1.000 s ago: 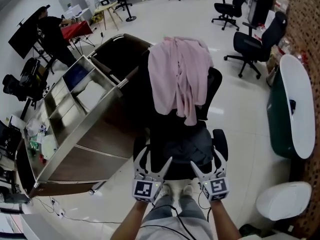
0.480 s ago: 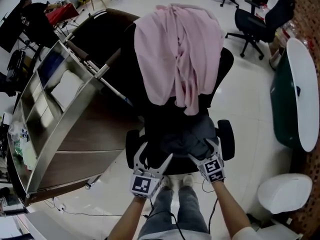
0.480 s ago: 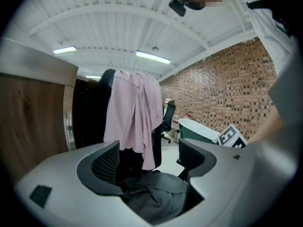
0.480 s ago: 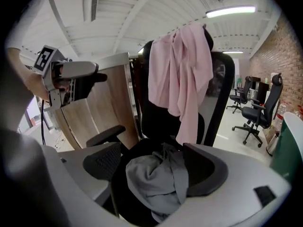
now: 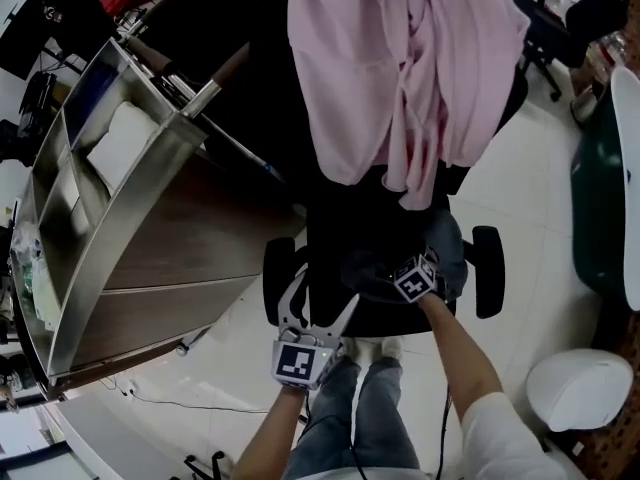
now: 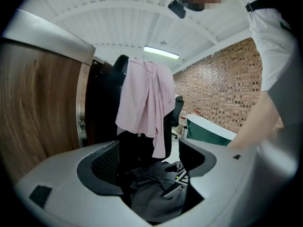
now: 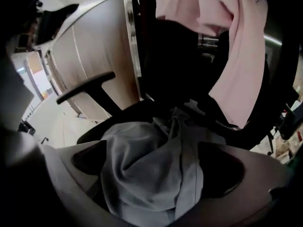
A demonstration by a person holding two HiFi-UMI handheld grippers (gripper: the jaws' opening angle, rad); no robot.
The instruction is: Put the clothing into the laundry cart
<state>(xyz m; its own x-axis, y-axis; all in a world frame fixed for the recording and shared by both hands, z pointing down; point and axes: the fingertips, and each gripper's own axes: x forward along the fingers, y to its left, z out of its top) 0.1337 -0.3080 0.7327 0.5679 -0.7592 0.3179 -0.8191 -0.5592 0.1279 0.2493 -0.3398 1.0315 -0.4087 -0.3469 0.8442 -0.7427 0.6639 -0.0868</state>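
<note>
A pink garment [image 5: 410, 58] hangs over the backrest of a black office chair [image 5: 340, 238]. A dark grey garment [image 5: 452, 250] lies bunched on the seat. My right gripper [image 5: 400, 264] reaches down onto it, and its jaws are opening wide with the grey cloth [image 7: 142, 150] bulging up between them. My left gripper [image 5: 322, 303] hovers open at the seat's front edge with nothing gripped; the grey garment [image 6: 156, 197] lies beyond its jaws. The laundry cart [image 5: 130, 238], steel-framed with wood panels, stands to the chair's left.
The chair's armrests [image 5: 487, 268] flank the seat. A dark green tub [image 5: 600, 208] and a white round object [image 5: 580, 388] stand at the right. Another office chair [image 5: 600, 8] is at the far right. Cables trail on the floor by the cart.
The view has closed in on the chair. My right gripper has moved forward from the seat's front edge onto the grey garment. The left gripper has stayed at the front edge.
</note>
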